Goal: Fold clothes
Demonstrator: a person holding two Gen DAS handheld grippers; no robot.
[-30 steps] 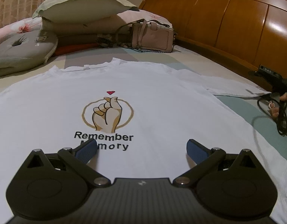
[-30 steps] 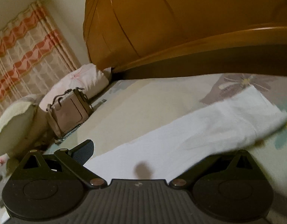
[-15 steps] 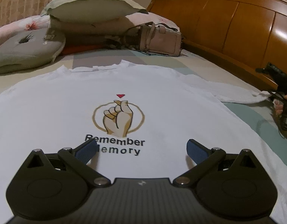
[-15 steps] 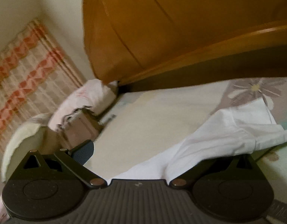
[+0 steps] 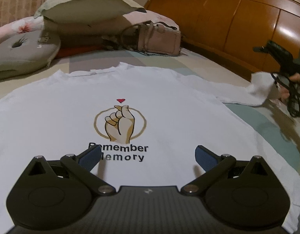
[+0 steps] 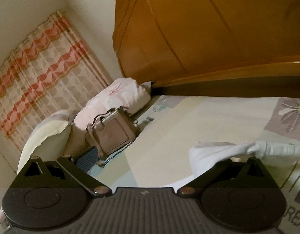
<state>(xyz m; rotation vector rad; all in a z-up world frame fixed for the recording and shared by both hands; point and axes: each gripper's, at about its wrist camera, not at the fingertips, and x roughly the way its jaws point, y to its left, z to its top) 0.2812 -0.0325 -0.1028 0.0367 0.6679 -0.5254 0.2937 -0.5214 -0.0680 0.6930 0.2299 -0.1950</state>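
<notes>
Hovering wide open: left gripper point(image 5: 148, 154) over T-shirt point(image 5: 169, 105); right gripper point(image 6: 157, 156) spread, sleeve point(image 6: 247, 152) draped over finger.

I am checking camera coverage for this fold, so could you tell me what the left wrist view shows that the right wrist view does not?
Only the left wrist view shows the T-shirt's printed front, the grey cushion and the open left gripper over it. Only the right wrist view shows the striped curtain clearly and the sleeve draped over one finger of the open right gripper. Both show the sleeve, handbag, pillows and wooden headboard.

Black gripper point(image 5: 148, 156), blue-padded fingers point(image 5: 89, 157)
</notes>
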